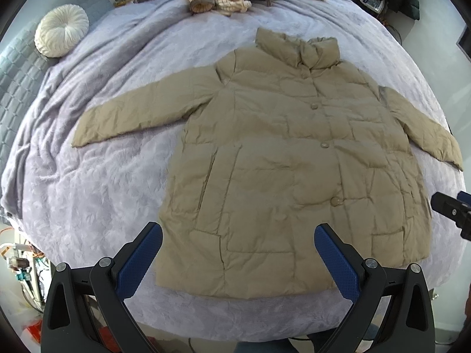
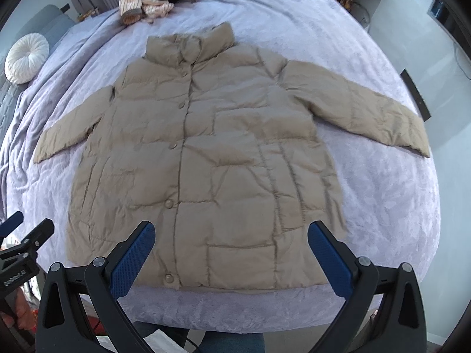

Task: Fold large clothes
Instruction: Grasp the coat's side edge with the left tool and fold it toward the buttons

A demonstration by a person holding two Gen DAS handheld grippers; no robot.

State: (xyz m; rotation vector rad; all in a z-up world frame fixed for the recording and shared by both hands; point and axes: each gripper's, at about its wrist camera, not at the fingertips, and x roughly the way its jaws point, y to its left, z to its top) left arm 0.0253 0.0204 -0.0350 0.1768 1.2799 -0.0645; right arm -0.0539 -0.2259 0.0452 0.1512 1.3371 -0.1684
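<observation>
Left tool (image 1: 238,232), right tool (image 2: 231,231) both wide, empty, above jacket (image 1: 288,158) hem.

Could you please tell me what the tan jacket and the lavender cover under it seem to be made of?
The tan jacket looks like a quilted, padded synthetic shell, perhaps nylon or polyester: stitched panels puff slightly and the matte surface creases finely. The lavender cover looks like plush fleece or faux fur: a soft, brushed nap with swirled marks. Neither fibre can be confirmed by sight.
</observation>
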